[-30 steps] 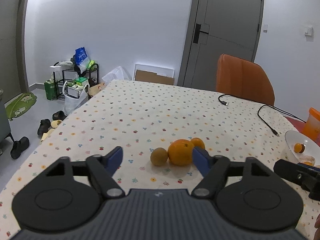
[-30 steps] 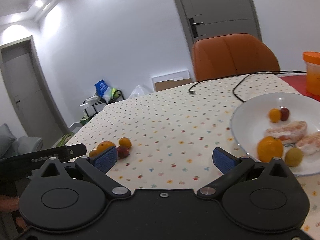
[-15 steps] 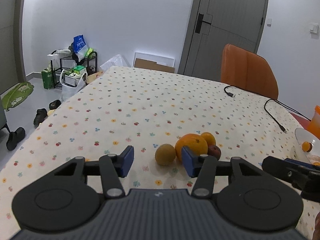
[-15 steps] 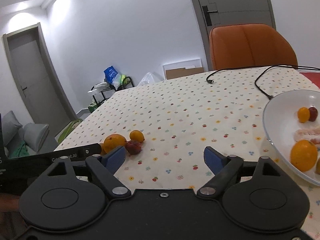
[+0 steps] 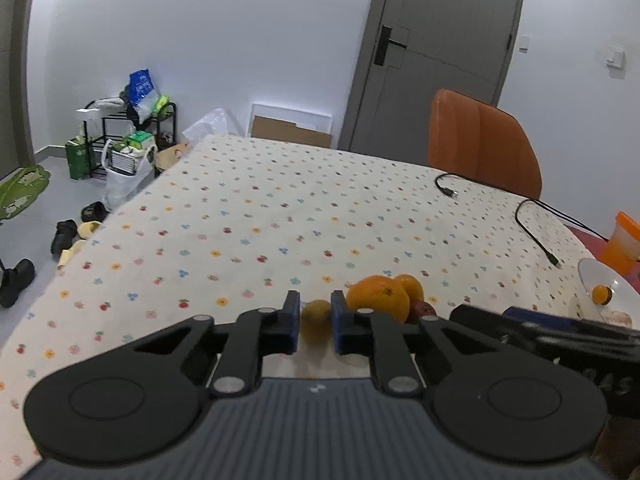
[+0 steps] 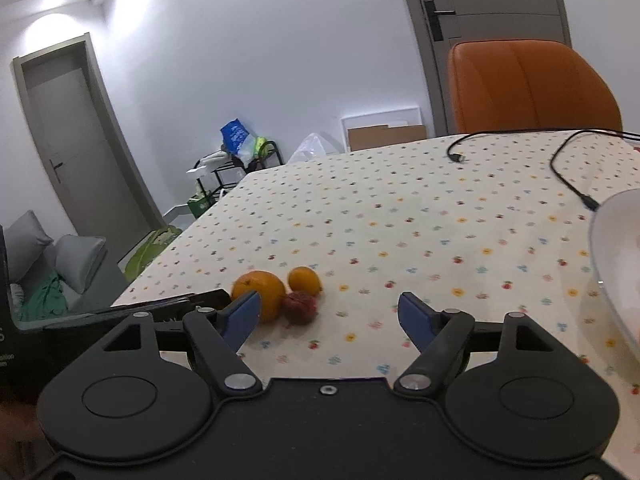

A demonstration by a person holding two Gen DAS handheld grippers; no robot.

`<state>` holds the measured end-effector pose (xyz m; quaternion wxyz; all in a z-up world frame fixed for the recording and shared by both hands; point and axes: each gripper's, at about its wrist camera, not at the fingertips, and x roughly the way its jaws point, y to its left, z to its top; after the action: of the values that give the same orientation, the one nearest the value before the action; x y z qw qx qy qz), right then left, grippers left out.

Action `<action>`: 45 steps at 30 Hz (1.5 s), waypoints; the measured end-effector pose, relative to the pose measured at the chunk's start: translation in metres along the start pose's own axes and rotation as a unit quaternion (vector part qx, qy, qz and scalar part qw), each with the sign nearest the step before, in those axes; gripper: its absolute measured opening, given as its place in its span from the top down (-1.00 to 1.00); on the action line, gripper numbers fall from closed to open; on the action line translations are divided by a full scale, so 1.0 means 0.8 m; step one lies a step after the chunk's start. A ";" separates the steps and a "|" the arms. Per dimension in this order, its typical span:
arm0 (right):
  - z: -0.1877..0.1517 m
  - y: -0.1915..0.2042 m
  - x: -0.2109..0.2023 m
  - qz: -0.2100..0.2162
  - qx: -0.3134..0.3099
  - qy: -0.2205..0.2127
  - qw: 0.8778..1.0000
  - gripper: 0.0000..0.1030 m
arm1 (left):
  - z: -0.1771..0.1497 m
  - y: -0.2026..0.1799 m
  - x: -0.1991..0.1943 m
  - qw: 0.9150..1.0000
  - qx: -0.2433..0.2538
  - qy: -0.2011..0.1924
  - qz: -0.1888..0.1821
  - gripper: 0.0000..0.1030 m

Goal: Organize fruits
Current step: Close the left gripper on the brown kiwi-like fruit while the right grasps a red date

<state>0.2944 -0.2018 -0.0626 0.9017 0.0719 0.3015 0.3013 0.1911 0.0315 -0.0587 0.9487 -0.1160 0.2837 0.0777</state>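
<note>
On the flowered tablecloth lie a big orange (image 5: 378, 302), a small orange (image 5: 411, 288), a dark red fruit (image 5: 423, 309) and a brown-green kiwi (image 5: 315, 320). My left gripper (image 5: 315, 322) is shut on the kiwi, its blue pads on both sides of it. In the right wrist view the big orange (image 6: 260, 293), the small orange (image 6: 305, 279) and the red fruit (image 6: 300, 307) lie ahead to the left. My right gripper (image 6: 330, 318) is open and empty, just right of them. The white plate (image 5: 600, 284) holds other fruit at the right.
An orange chair (image 5: 482, 148) stands at the table's far side. Black cables (image 5: 536, 232) lie on the cloth at the right rear. An orange cup (image 5: 624, 244) stands by the plate. The plate's rim (image 6: 612, 256) is at the right edge of the right wrist view.
My left gripper moved onto the kiwi and closed from wide open to gripping it. My right gripper swung left, away from the plate, toward the fruit group.
</note>
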 end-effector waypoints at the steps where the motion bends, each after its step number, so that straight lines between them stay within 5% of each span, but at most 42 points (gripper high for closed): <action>1: 0.000 0.002 0.003 0.004 -0.001 0.001 1.000 -0.38 | 0.001 0.002 -0.001 1.000 -0.001 -0.001 0.001 0.77; 24: -0.008 0.009 0.044 0.017 -0.005 0.035 0.999 0.12 | -0.006 0.017 0.023 1.000 -0.007 0.017 0.010 0.77; 35: -0.006 0.014 0.048 0.020 -0.012 0.036 0.999 0.15 | -0.005 0.024 0.013 1.000 -0.020 0.012 0.006 0.84; 38: -0.005 0.016 0.050 0.020 -0.014 0.037 0.999 0.31 | -0.003 0.026 0.006 1.000 -0.027 0.006 0.006 0.77; 40: -0.006 0.016 0.051 0.020 -0.013 0.039 0.999 0.63 | -0.001 0.025 0.001 1.000 -0.023 0.000 0.003 0.75; 45: -0.006 0.015 0.044 0.017 -0.014 0.032 0.999 0.64 | 0.001 0.018 -0.003 1.000 -0.025 0.003 -0.010 0.52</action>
<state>0.3077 -0.1718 -0.0803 0.8874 0.0549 0.3244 0.3229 0.1866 0.0453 -0.0592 0.9454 -0.1427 0.2832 0.0748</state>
